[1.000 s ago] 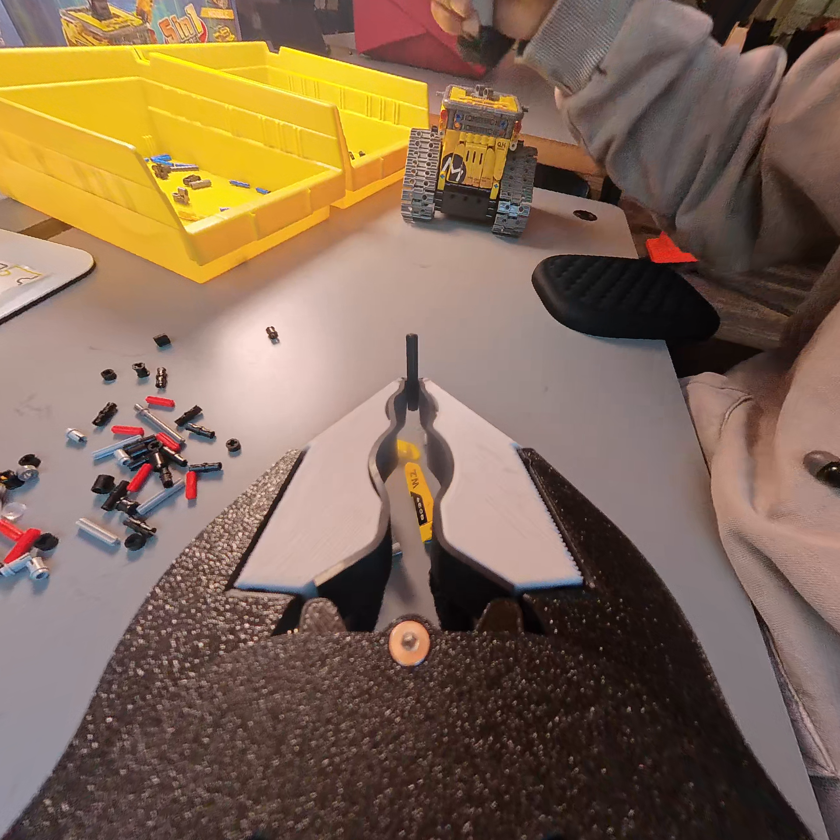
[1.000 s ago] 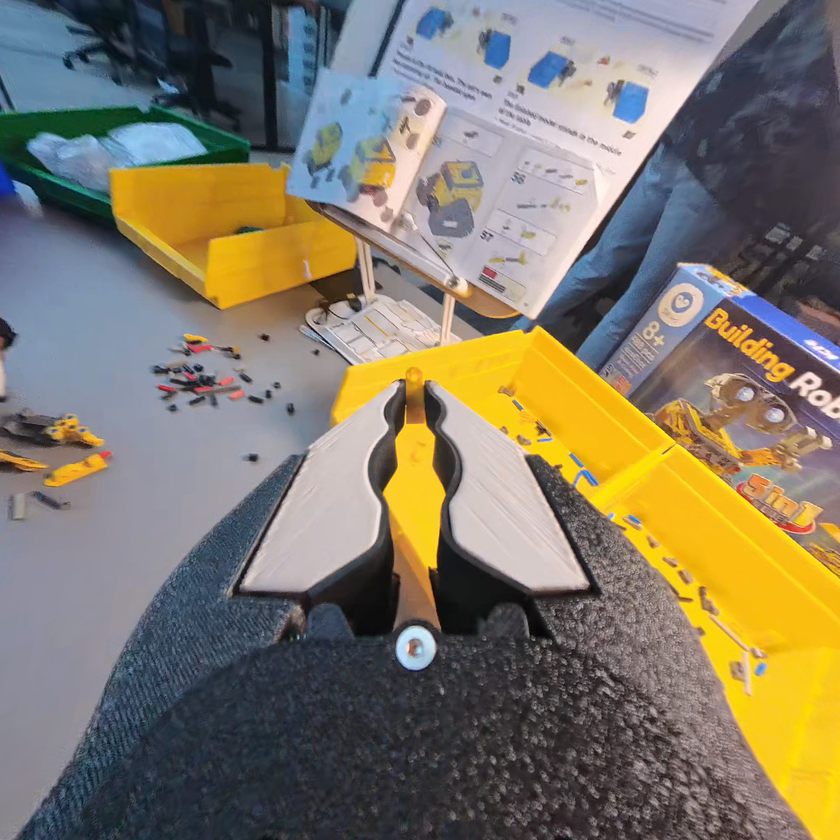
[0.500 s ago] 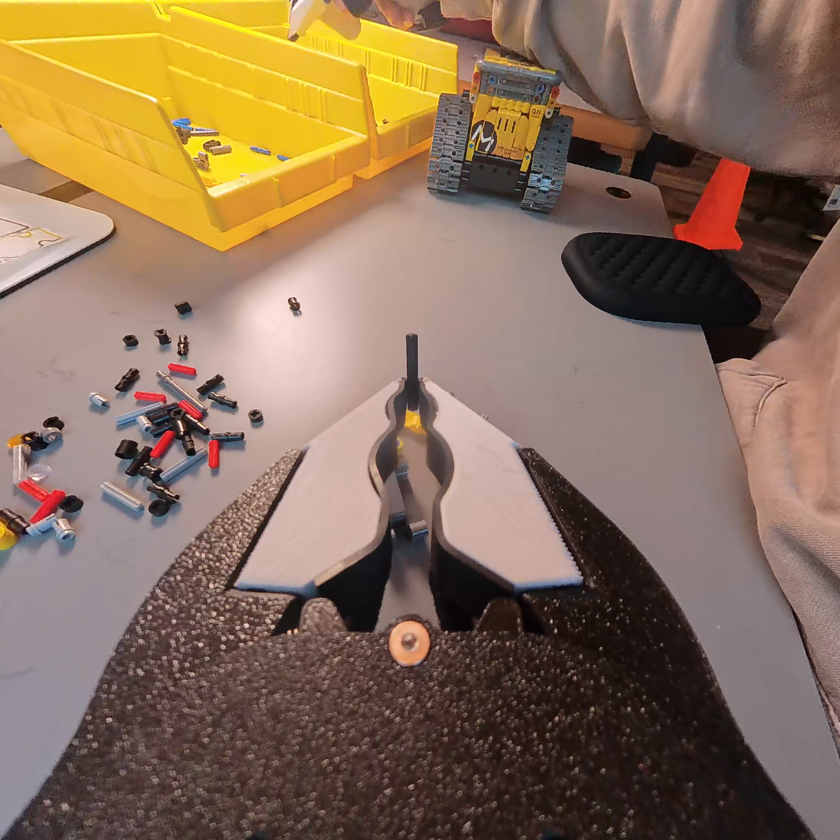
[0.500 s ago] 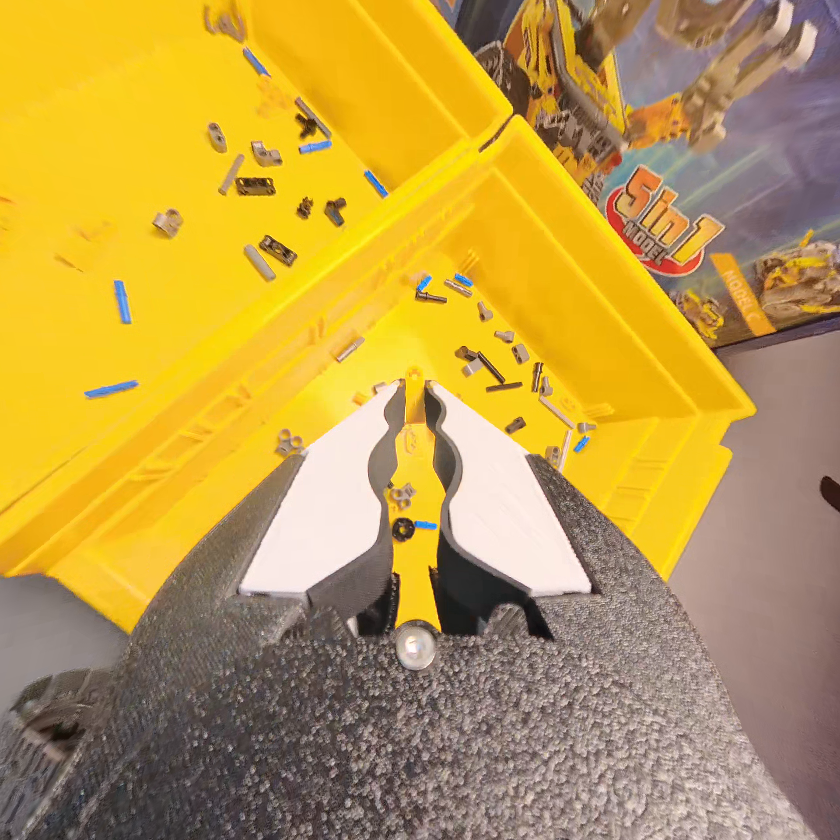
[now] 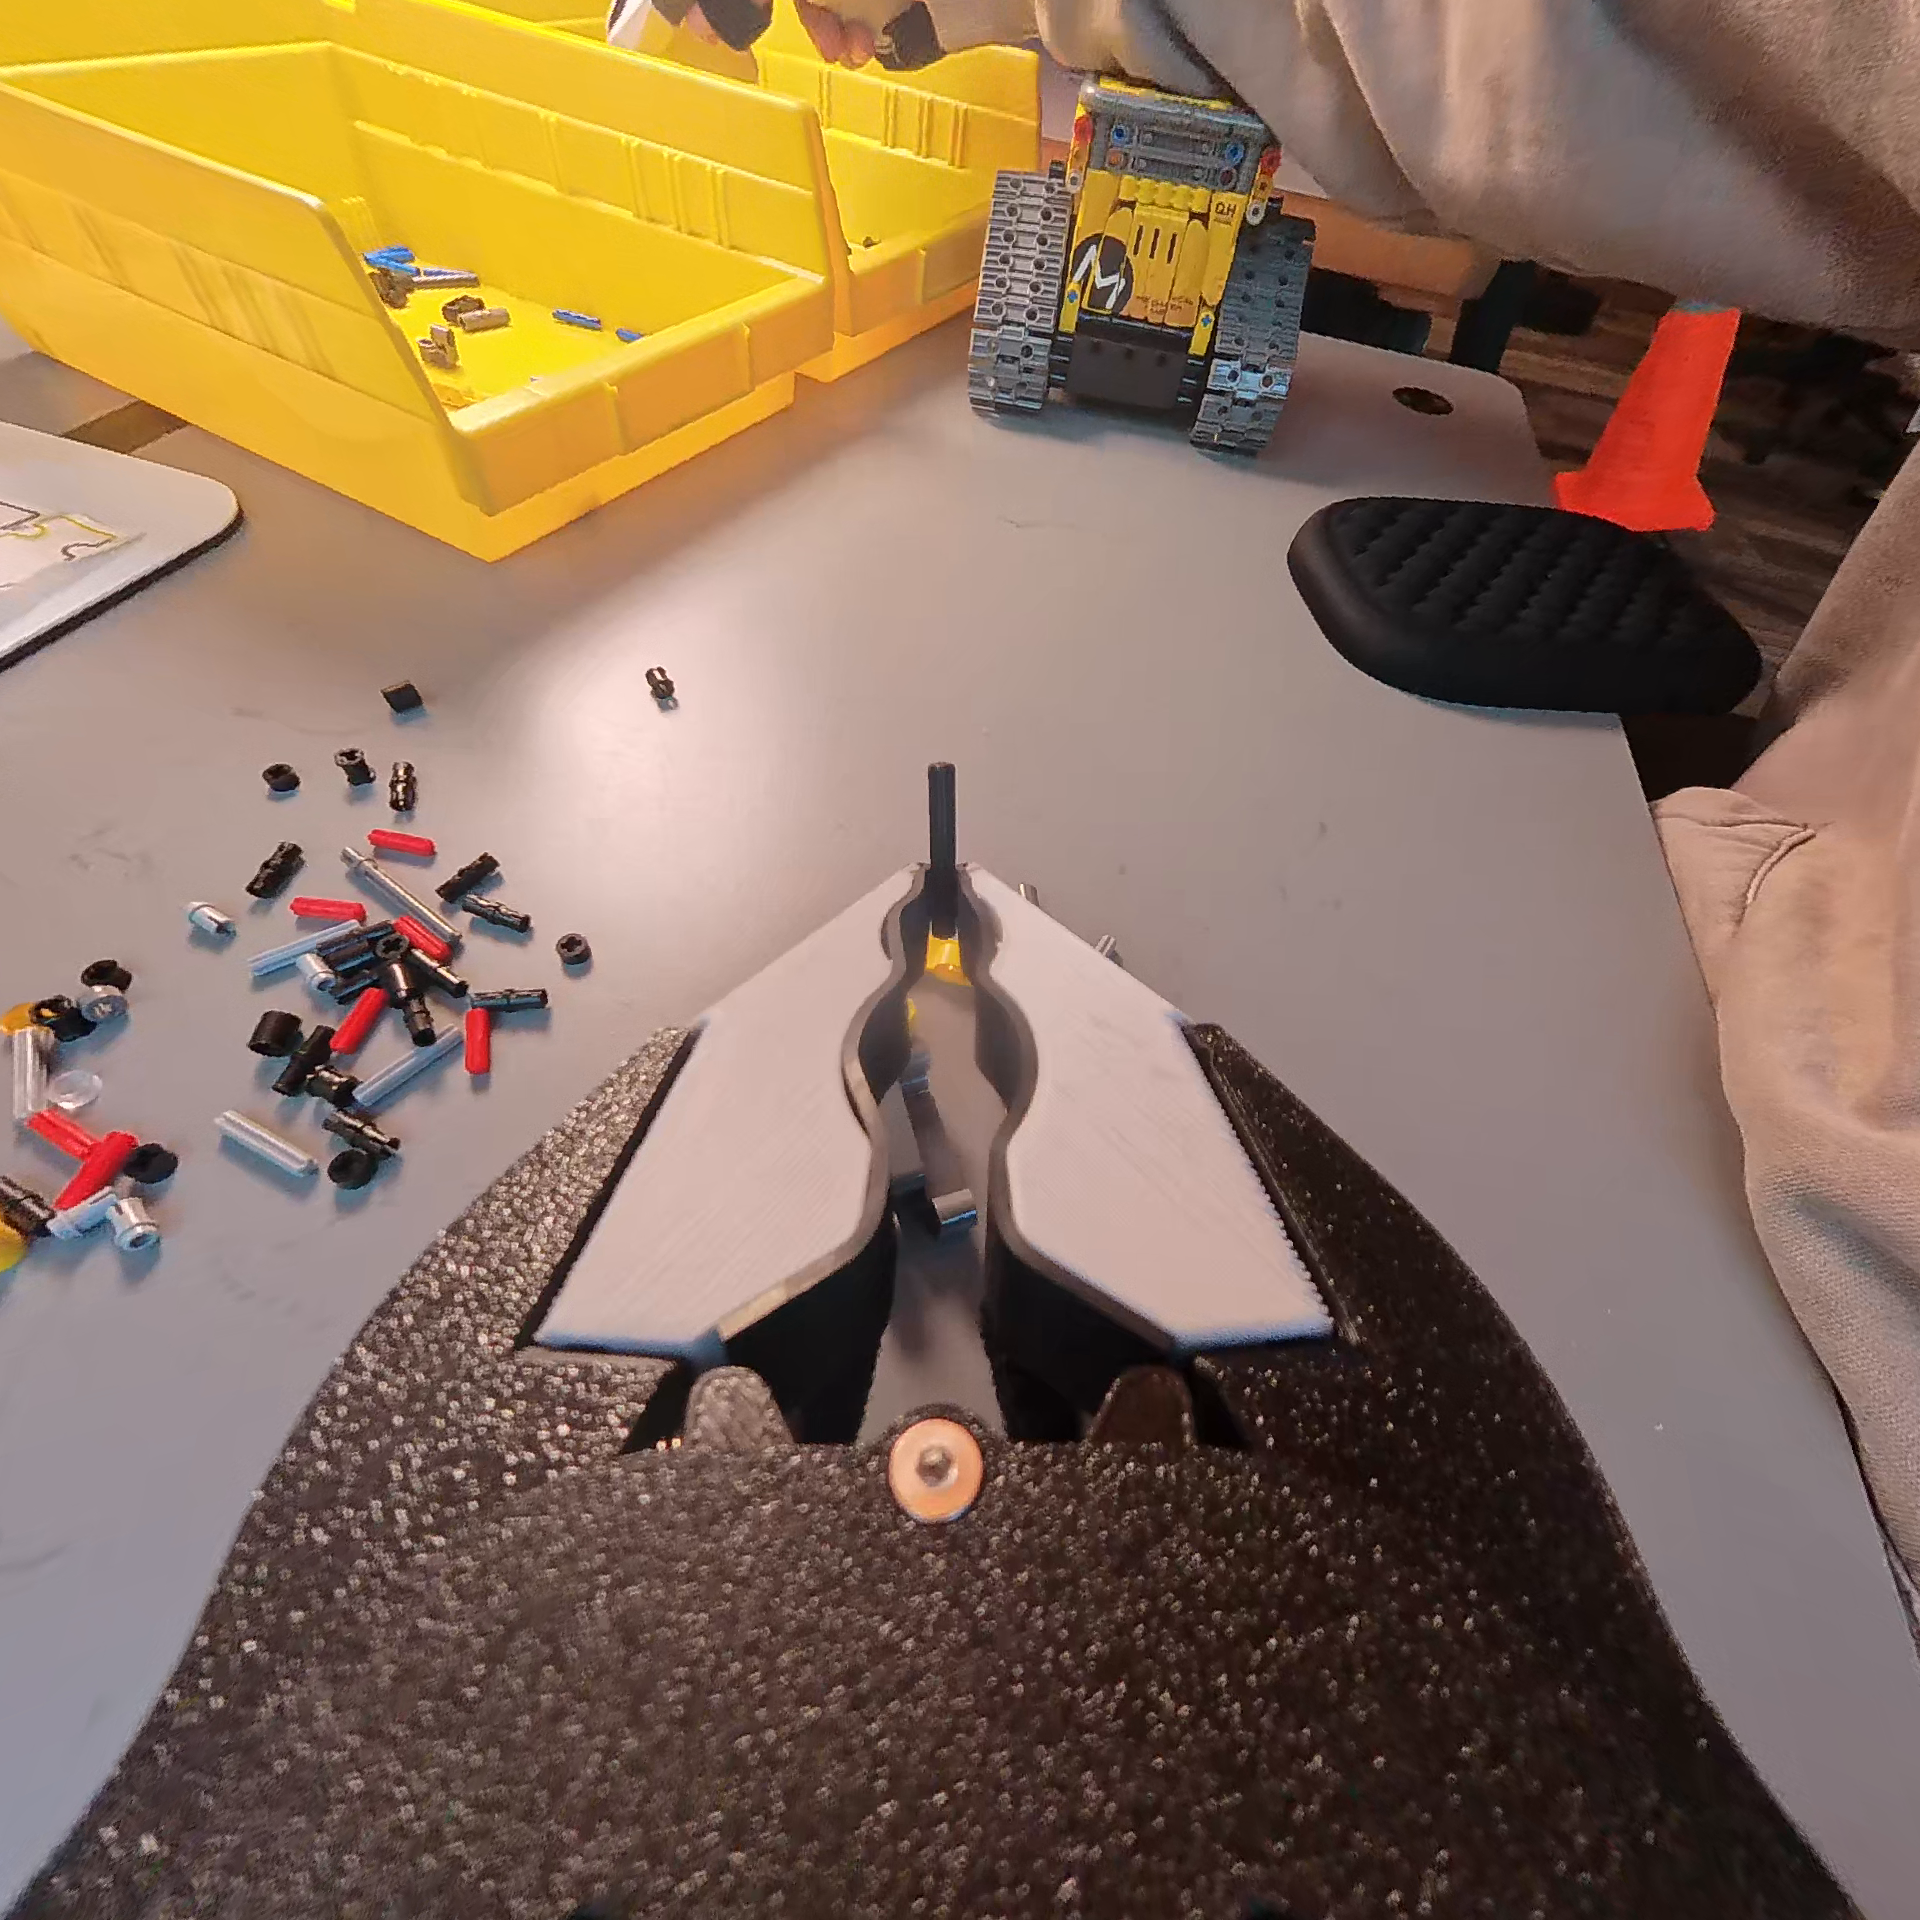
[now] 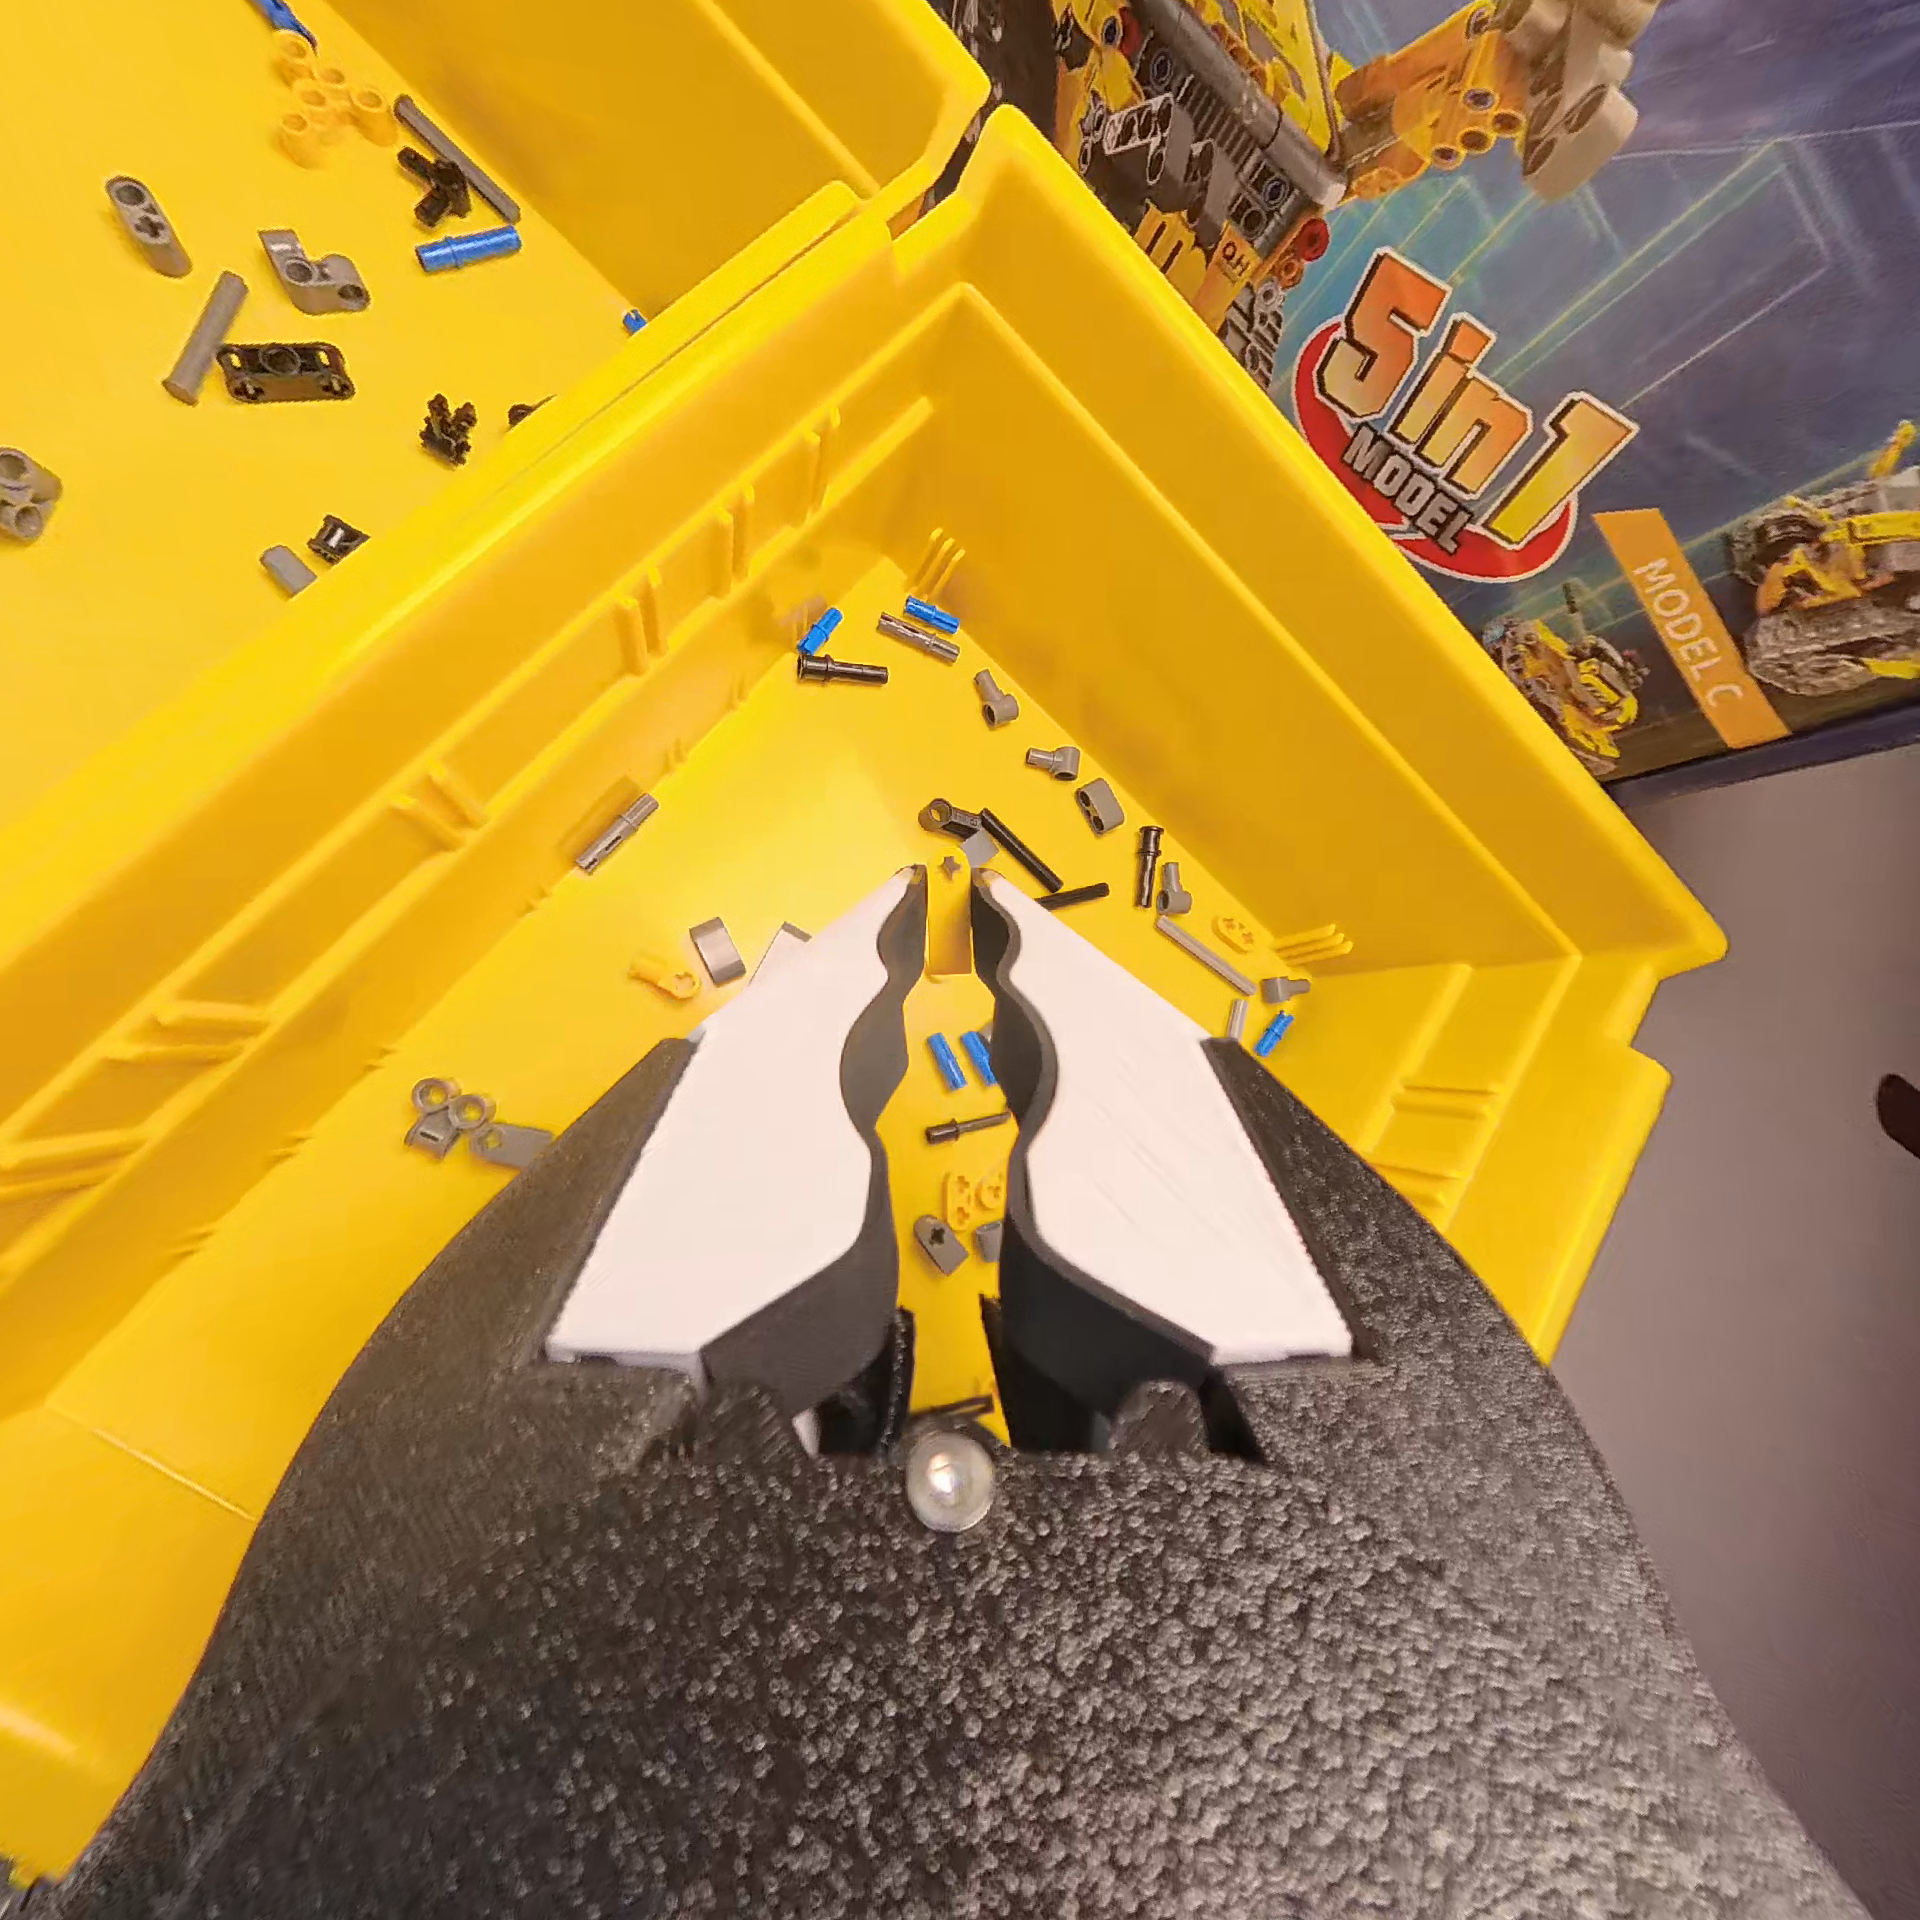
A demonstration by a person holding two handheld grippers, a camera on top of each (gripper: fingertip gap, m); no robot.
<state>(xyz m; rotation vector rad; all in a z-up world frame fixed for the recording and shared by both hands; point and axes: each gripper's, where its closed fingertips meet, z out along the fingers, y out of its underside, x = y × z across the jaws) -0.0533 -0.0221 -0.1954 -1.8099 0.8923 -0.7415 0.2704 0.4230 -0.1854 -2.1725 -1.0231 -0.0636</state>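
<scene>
Right jaws, parted since earlier, are hovering over the yellow bin (image 6: 1195, 582); left jaws are clamping a black axle (image 5: 941, 831).

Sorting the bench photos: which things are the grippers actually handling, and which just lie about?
In hand: left gripper shut on black axle; right gripper with yellow piece between its fingers, over yellow bin.
Lying about: loose pins, tracked model, black pad, orange cone, kit box.
</scene>
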